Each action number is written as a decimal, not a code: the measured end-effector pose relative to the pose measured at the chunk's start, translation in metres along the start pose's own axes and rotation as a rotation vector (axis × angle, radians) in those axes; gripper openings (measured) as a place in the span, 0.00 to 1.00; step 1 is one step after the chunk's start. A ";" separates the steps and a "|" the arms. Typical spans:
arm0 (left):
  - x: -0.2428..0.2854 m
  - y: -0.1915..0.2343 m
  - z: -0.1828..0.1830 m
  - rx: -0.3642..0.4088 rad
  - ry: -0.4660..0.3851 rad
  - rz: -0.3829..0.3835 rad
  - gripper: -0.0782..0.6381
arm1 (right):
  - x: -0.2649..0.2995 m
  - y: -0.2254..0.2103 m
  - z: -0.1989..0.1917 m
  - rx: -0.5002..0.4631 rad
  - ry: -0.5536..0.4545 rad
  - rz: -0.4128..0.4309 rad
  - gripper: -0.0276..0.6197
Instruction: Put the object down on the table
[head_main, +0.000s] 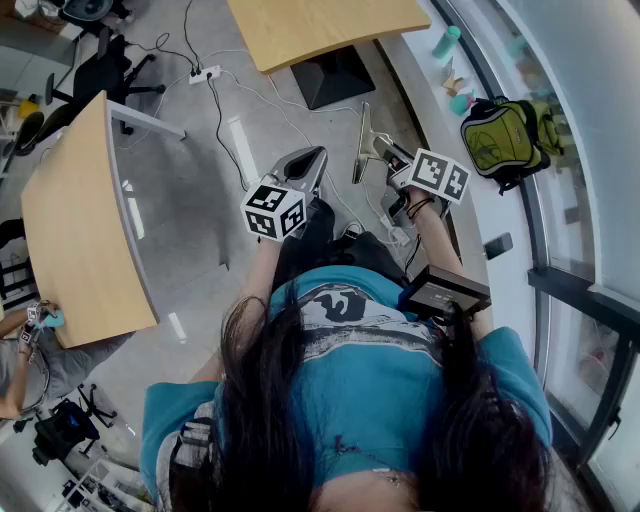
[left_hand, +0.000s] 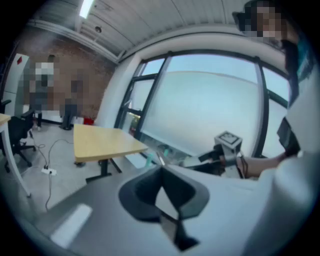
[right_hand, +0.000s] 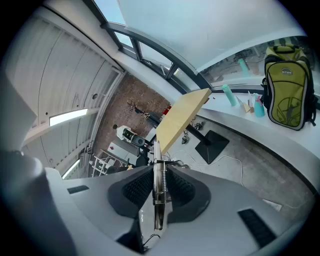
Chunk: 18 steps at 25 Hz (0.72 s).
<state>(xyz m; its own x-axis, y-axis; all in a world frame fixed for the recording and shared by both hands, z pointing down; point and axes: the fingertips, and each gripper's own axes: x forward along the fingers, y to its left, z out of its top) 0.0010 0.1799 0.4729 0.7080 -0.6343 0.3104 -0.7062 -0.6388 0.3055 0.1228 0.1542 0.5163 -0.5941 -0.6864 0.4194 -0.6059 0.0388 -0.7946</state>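
**Fig.** Right gripper (right_hand: 159, 172), seen along its own jaws. The ribbed pads are closed on a metal tool (right_hand: 156, 152), a thin bright strip carrying a small coil spring. It is clamped edge-on, with the spring lying between the pads and the narrow end projecting beyond the fingertips. In the head view the same right gripper (head_main: 398, 168) is held out in front of the person, and the metal tool (head_main: 368, 145) sticks out ahead of it in the air above the grey floor (head_main: 200, 200). The tool is not yet set down.

The left gripper (left_hand: 161, 170) is shown with its jaw tips together and nothing between them. In the head view it (head_main: 303, 162) is held just beside the right one.

Two wooden tables are seen further out: the left table (head_main: 70, 240) and the far table (head_main: 320, 30), the latter also in the right gripper view (right_hand: 182, 117). Both lie well apart from the tool, and it cannot be told which is meant as the target. A green backpack (head_main: 500, 135) rests on the ledge by the window.

*Handling, as judged.* The tool is probably light, stiff and smooth, so it is liable to slip or swing between the pads. A hold at the sprung middle, as shown, is judged best, since the ends could turn. Little damage is expected from a low release, though a clatter or bounce is likely.
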 end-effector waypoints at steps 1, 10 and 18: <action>0.001 0.004 0.003 0.000 -0.002 0.002 0.11 | 0.004 0.002 0.002 -0.001 0.001 0.003 0.18; 0.037 0.054 0.022 -0.006 -0.003 -0.021 0.11 | 0.054 0.005 0.035 -0.010 0.001 -0.014 0.18; 0.092 0.132 0.080 0.038 0.003 -0.091 0.11 | 0.127 0.014 0.098 -0.006 -0.022 -0.064 0.18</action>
<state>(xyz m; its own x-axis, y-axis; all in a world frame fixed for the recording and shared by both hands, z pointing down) -0.0267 0.0026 0.4697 0.7693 -0.5715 0.2856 -0.6381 -0.7097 0.2985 0.0903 -0.0035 0.5151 -0.5426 -0.7032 0.4595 -0.6452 -0.0014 -0.7640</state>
